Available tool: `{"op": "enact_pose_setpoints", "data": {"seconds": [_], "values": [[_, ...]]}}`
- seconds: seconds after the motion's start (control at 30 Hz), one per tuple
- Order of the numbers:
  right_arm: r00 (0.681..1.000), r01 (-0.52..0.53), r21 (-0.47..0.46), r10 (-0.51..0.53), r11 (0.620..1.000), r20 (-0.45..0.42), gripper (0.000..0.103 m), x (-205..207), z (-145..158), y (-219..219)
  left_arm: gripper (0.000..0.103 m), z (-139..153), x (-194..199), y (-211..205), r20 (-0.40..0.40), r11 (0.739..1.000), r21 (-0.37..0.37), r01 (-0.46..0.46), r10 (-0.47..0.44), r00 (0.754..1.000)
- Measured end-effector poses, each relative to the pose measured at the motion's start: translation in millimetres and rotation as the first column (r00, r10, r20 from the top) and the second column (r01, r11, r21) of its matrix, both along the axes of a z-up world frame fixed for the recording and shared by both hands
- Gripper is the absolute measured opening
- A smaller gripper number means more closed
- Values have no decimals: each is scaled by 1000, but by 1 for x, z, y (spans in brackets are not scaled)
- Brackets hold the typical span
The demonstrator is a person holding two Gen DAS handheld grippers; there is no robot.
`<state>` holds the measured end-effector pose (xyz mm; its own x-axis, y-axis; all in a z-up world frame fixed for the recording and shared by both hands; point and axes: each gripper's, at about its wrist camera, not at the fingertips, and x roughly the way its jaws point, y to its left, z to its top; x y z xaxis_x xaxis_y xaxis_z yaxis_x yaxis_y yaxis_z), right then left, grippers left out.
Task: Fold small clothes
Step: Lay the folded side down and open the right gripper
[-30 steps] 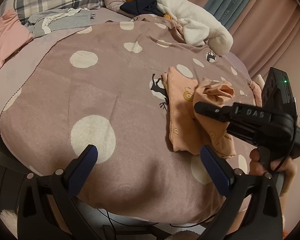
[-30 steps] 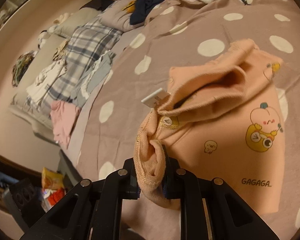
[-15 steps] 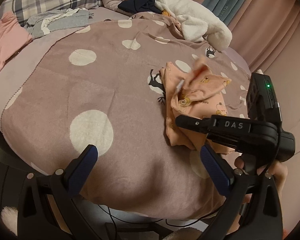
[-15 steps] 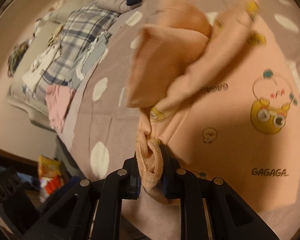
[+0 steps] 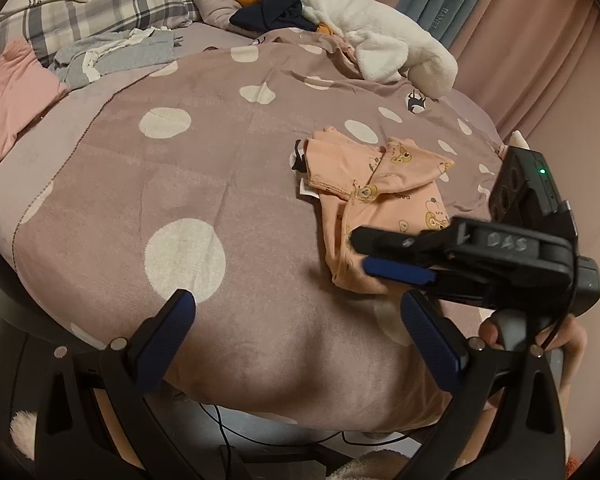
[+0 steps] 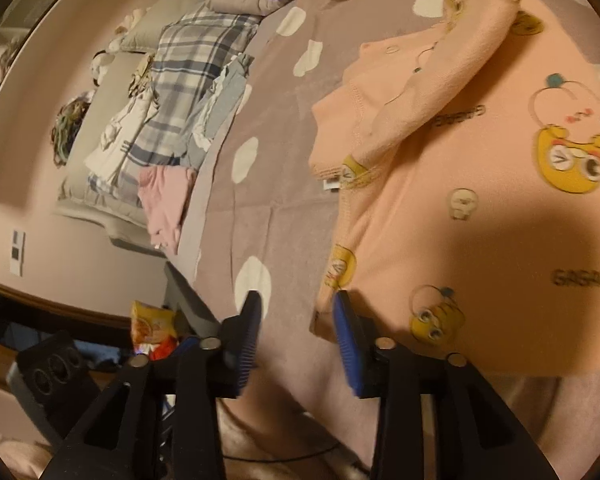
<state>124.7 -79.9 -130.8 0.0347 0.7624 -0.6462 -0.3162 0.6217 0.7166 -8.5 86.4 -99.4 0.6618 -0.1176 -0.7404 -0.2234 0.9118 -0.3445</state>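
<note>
A small peach top (image 5: pixel 374 196) with yellow cartoon prints lies on the mauve polka-dot blanket (image 5: pixel 188 168), partly folded, with one sleeve laid across its body. It fills the right of the right wrist view (image 6: pixel 480 184). My right gripper (image 6: pixel 298 312) is open and empty at the garment's near left edge; it also shows in the left wrist view (image 5: pixel 358 250). My left gripper (image 5: pixel 296 312) is open and empty, low over the blanket's near edge, left of the garment.
A white fluffy blanket (image 5: pixel 384 52) and dark clothes (image 5: pixel 272 16) lie at the far side of the bed. A plaid pillow (image 5: pixel 100 4), grey clothes (image 5: pixel 116 54) and a pink garment (image 5: pixel 12 96) lie far left. Curtains (image 5: pixel 512 32) hang at right.
My right gripper carried a sleeve of the peach top across its body, then opened and let it go. The sleeve now lies flat on the garment. My left gripper stayed open.
</note>
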Motion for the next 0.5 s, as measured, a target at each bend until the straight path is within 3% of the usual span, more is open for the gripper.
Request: {"op": "enact_pose_setpoints", "data": {"seconds": [0.13, 0.2, 0.33, 0.5], "values": [[997, 81, -22, -81, 997, -1, 78, 5, 5, -19, 103, -1, 1, -5, 1, 1000, -5, 13, -13, 1000], [992, 127, 4, -127, 992, -6, 85, 7, 8, -33, 103, -1, 1, -9, 0, 1000, 5, 24, -24, 1000], [977, 212, 8, -212, 977, 13, 96, 12, 12, -55, 103, 0, -1, -13, 11, 999, -3, 41, -41, 999], [952, 307, 60, -306, 950, -24, 97, 25, 12, -77, 103, 4, -2, -18, 13, 998, 30, 54, -55, 998]]}}
